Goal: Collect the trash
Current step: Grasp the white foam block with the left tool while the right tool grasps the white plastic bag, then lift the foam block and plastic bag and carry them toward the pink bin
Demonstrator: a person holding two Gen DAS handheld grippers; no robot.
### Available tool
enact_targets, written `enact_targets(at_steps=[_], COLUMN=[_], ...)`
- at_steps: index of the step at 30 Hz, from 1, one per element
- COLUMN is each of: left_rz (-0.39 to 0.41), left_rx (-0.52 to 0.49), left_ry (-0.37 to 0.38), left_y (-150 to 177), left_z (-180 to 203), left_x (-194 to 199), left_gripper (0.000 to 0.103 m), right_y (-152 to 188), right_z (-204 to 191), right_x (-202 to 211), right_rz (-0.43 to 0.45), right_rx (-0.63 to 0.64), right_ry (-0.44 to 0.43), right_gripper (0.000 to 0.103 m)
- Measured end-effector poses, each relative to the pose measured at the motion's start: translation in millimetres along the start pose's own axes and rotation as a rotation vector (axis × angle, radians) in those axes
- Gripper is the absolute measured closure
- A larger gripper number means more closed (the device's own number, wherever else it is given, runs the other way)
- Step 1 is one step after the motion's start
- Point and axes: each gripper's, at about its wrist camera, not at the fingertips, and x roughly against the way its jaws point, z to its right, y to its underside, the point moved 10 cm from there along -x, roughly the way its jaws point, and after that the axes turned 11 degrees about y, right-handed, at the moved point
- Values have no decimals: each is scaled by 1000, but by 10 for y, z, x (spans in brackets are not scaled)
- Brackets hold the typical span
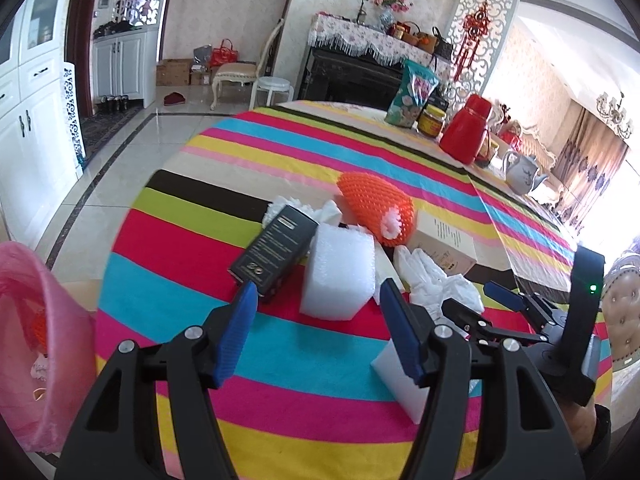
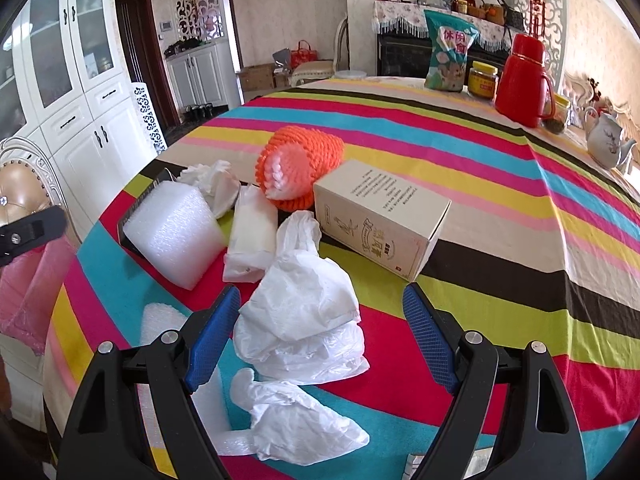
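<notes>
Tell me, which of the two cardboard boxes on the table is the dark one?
The black box, lying by the white foam block. The other, the cream box, is pale and sits beside the orange foam net.

A matt striped cloth (image 2: 480, 168) covers the surface, bearing crinkled thin plastic bags (image 2: 304, 316), bubbly white foam block (image 2: 172, 232), orange foam netting (image 2: 304, 160), and a smooth cardboard box (image 2: 380, 216).

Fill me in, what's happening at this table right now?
A person with a gripper in each hand is clearing trash off the striped tablecloth. The right gripper is open around a crumpled white plastic bag, not gripping it. The left gripper is open and empty, facing a white foam block. A pink trash bag hangs at the left.
</notes>
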Motion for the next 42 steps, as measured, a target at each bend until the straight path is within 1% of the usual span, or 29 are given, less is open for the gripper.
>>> enact_targets(at_steps=[7,12,17,20,21,23,25,30,33,36,42], left_rz=[-48,-83,-115,-134,-140,-150,-155,-156,-130,-104,-17], left_rx=[-27,-45,-68,-80,-82,-87,-96,-89,-79,-71,-43], left_ry=[3,-8,-25,-41,-51,-61,-78,-72,-52,-48,-43], left_y=[19,36,59,77,83,95,101,103,83,65,-49], left_z=[92,121,123,130,119,102,79,58,84,109,41], left_x=[-357,-596,-767,-844,-858,-891,-897,-853,-746,-619,-133], left_gripper=[41,41,42,42,46,50,52,53,53,53,53], right_y=[70,104,132,148,147,149,139,97,53,-11,-148], right_z=[-2,4,10,1,0,-7,1,37,63,80,59], right_x=[-107,-158,-200,-207,-202,-186,-173,-123,-51,43,322], right_rz=[-41,-62,-84,-91,-90,-88,-83,-68,-49,-23,47], right_rx=[5,7,4,5,6,6,3,-3,-9,-16,-14], right_ry=[-10,-19,-35,-46,-47,-53,-54,-49,-47,-44,-37], right_gripper=[24,27,42,48,48,52,54,56,56,56,56])
